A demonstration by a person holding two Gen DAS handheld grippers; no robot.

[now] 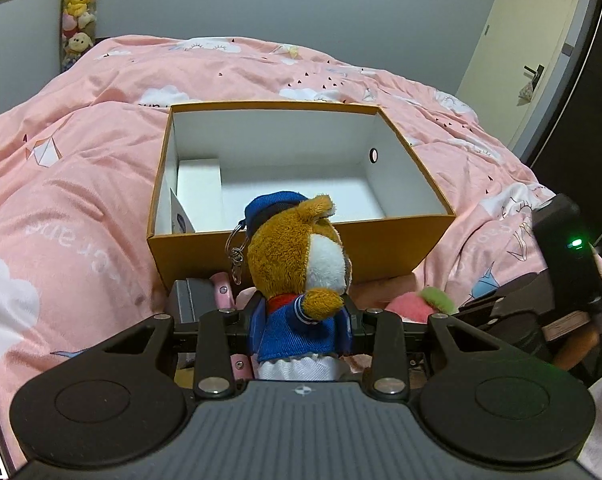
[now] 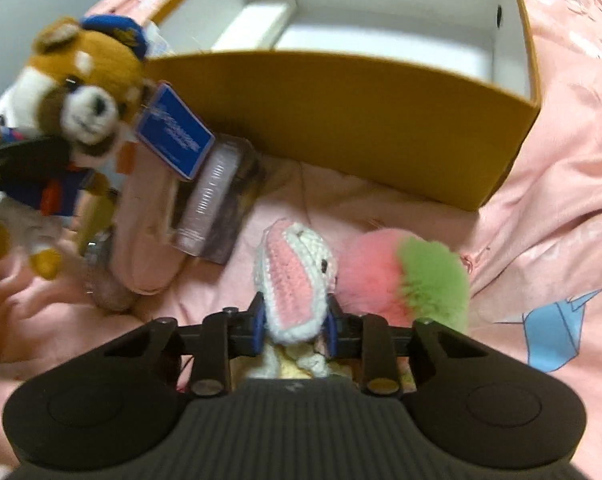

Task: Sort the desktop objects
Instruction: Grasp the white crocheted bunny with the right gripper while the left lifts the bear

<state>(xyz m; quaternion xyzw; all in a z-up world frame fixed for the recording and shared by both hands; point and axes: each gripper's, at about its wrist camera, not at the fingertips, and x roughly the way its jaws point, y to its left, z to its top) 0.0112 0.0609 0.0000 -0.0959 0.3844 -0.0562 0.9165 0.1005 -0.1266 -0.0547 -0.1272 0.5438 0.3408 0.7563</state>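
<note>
Between the fingers of the left gripper (image 1: 303, 320), left wrist view, a plush dog (image 1: 301, 276) in blue cap and jacket is clamped upright, near the front wall of the open orange box (image 1: 301, 244) on the pink quilt (image 1: 81, 160). Right wrist view, somewhat blurred: the right gripper (image 2: 295, 326) grasps a crocheted pink-and-white toy (image 2: 297, 280); a pink-and-green pompom (image 2: 405, 276) apparently touches it at right.
</note>
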